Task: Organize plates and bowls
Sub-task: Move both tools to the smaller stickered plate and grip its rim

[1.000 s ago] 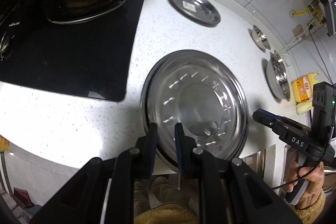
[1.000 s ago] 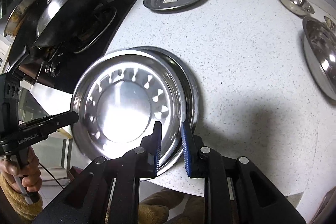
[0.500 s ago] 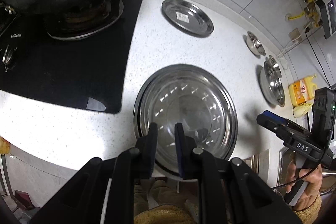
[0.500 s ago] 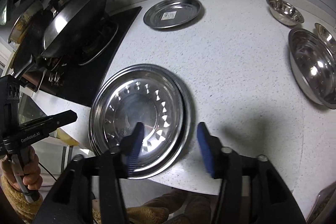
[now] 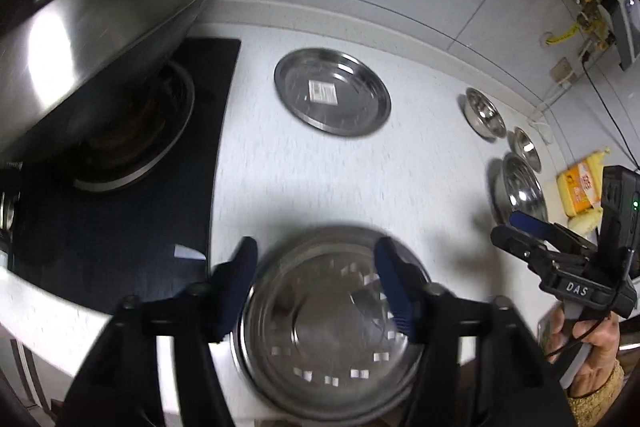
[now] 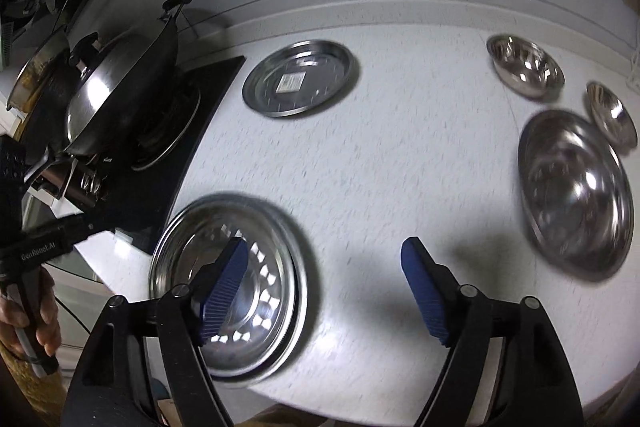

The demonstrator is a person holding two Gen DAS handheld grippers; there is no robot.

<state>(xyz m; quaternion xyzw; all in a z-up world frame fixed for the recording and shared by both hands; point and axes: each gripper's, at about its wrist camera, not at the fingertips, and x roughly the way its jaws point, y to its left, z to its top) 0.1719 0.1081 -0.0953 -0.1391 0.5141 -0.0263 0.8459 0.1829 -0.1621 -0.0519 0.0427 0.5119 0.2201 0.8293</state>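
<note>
Both grippers, left point(image 5: 316, 283) and right point(image 6: 322, 289), jaws opening, empty; stacked plates point(image 6: 228, 283) flat, face-up on counter point(image 6: 400, 167).

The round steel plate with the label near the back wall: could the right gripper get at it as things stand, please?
Probably yes. The right gripper is empty, its jaws opening, and bare white counter lies between it and the round steel plate with the label.

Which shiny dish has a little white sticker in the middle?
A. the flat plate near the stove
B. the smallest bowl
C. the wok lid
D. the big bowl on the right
A: the flat plate beside the stove carries a white label at its centre; the bowls and the lid show none.
</note>
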